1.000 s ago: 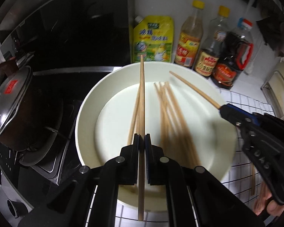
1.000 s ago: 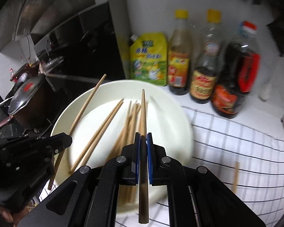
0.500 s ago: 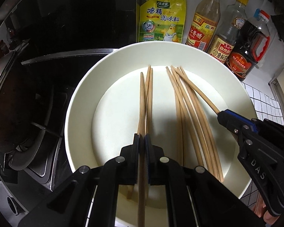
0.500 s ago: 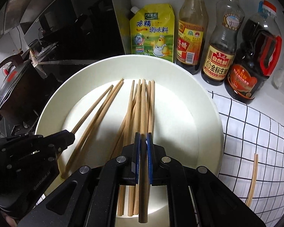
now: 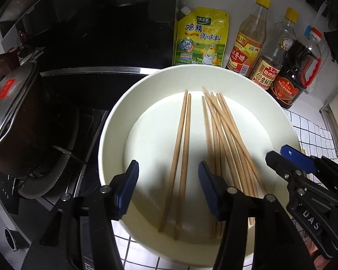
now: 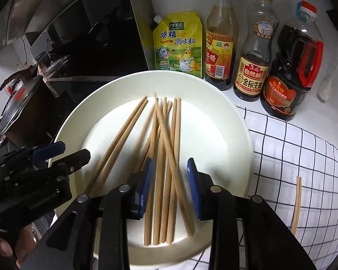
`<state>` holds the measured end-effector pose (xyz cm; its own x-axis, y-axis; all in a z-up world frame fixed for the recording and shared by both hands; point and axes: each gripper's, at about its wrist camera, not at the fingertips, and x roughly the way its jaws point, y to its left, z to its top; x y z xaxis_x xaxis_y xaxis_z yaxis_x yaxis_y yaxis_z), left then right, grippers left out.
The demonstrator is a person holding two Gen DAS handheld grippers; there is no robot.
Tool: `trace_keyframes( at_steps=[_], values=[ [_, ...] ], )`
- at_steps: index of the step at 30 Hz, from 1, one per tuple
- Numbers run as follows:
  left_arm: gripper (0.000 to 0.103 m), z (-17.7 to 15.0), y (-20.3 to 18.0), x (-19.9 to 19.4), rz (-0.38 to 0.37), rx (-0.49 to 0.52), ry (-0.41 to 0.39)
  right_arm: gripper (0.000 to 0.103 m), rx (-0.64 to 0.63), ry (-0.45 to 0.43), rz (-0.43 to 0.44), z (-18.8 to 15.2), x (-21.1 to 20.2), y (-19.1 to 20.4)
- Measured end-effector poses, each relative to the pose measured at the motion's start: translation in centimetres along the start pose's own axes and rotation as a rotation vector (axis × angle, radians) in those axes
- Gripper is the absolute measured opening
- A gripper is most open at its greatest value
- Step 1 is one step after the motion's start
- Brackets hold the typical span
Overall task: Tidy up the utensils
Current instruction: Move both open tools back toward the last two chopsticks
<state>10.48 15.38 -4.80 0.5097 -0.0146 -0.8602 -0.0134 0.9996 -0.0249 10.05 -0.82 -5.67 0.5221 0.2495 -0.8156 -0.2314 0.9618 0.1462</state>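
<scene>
A: What is shown on the kitchen bench?

B: A white plate (image 5: 115,130) is seen beside the stove, with wooden chopsticks laid inside it. A pair (image 5: 180,157) is seen on the left of the plate, apart from a larger bundle (image 6: 166,168) on the right.

A: How are the claws held?

B: The left claw (image 5: 167,191) is held with its blue pads spread wide above the pair, nothing gripped. The right claw (image 6: 170,189) is likewise parted over the bundle. Half a second earlier, each claw was clamped on a single chopstick; both sticks have since been released and are now seen lying in the plate.

A: What else is pictured?

B: A stray pair of chopsticks (image 6: 296,204) is left on the checked cloth (image 6: 304,153), well apart from the plate. A yellow seasoning pouch (image 5: 200,38) and three sauce bottles (image 6: 254,51) are lined up against the wall, and a lidded pot (image 5: 13,112) is seen on the stove.
</scene>
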Motion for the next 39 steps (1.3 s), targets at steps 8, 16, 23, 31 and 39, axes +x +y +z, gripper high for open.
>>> trace_keyframes(
  at_steps=[8, 16, 23, 31, 39],
  values=[
    [0.061, -1.2, -0.7, -1.5, -0.005, 0.007, -0.003, 0.038, 0.032, -0.015, 0.001, -2.0, -2.4, -1.1],
    [0.063, -2.5, -2.8, -2.9, -0.021, 0.027, -0.009, 0.039, 0.061, -0.017, -0.009, -4.1, -4.6, -2.7],
    [0.063, -3.2, -5.0, -3.9, -0.038, 0.05, -0.018, 0.041, 0.084, -0.024, -0.032, -5.8, -6.6, -4.8],
    [0.065, -4.3, -8.3, -4.4, -0.065, 0.086, -0.014, 0.041, 0.127, -0.022, -0.07, -8.3, -8.6, -8.1],
    [0.066, -5.6, -12.3, -4.5, -0.111, 0.117, -0.013, 0.041, 0.162, -0.009, -0.115, -10.7, -9.7, -11.8]
  ],
)
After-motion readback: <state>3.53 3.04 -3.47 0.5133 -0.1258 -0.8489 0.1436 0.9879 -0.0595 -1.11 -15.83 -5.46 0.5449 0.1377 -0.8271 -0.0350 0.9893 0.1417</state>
